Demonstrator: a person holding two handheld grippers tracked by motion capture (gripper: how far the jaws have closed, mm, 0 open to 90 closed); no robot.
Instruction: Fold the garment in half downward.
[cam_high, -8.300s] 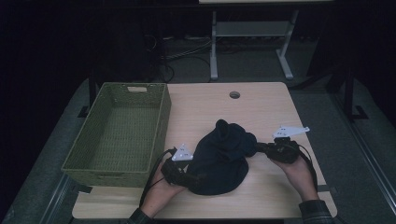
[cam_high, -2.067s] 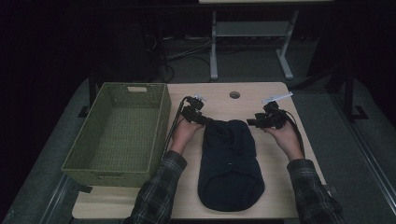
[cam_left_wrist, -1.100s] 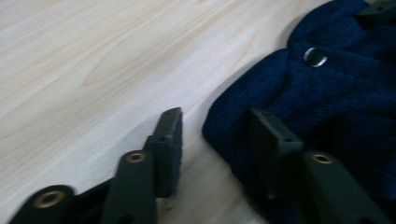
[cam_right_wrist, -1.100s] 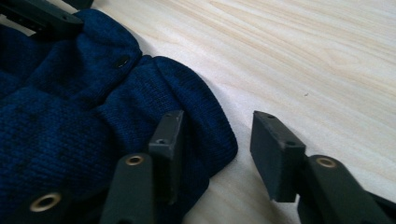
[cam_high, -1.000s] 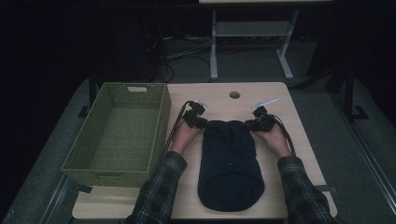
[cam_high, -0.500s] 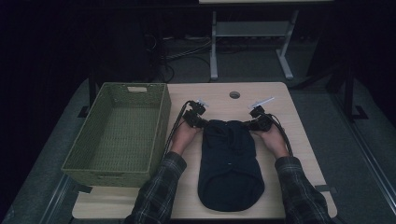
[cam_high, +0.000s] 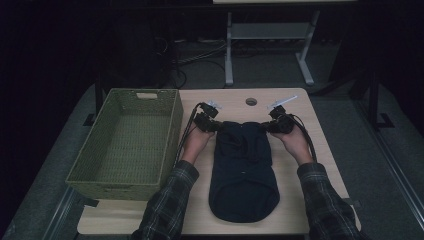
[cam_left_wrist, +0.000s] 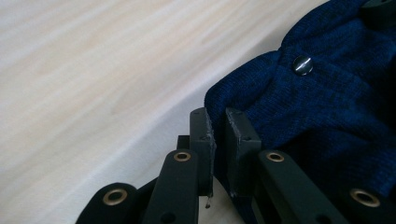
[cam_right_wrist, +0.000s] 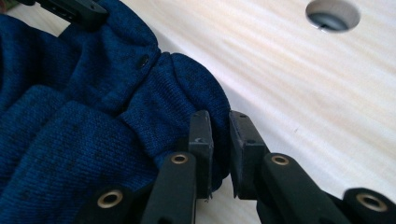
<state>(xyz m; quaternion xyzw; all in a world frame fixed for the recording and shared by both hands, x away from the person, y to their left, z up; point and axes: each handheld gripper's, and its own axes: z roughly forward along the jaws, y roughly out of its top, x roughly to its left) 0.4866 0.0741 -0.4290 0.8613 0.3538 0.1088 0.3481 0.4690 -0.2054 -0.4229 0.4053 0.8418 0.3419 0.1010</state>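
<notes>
We held a pair of tongs in each hand at the far end of a dark blue knit garment (cam_high: 243, 170) that lay flat along the table (cam_high: 300, 100), its length running from the far middle of the table back toward us. The left tongs (cam_high: 209, 123) sat at the garment's far left corner and the right tongs (cam_high: 276, 124) at its far right corner, with the cloth stretched between them.

In the left gripper view, the left tongs (cam_left_wrist: 219, 135) had just been closing, and their jaws stood nearly together with a fold of the blue knit edge pinched between them; a small metal snap (cam_left_wrist: 302, 65) showed on the cloth just beyond. In the right gripper view, the right tongs (cam_right_wrist: 219, 140) had likewise just been closing and gripped a rounded fold of the knit, with the cloth bunched to one side and bare wood on the other. A round hole (cam_right_wrist: 332, 15) in the table lay beyond that fold.

A woven green basket (cam_high: 150, 95) stood at the left of the table, just beside the left hand (cam_high: 196, 142). Our plaid sleeves (cam_high: 167, 205) came in from the near edge.
</notes>
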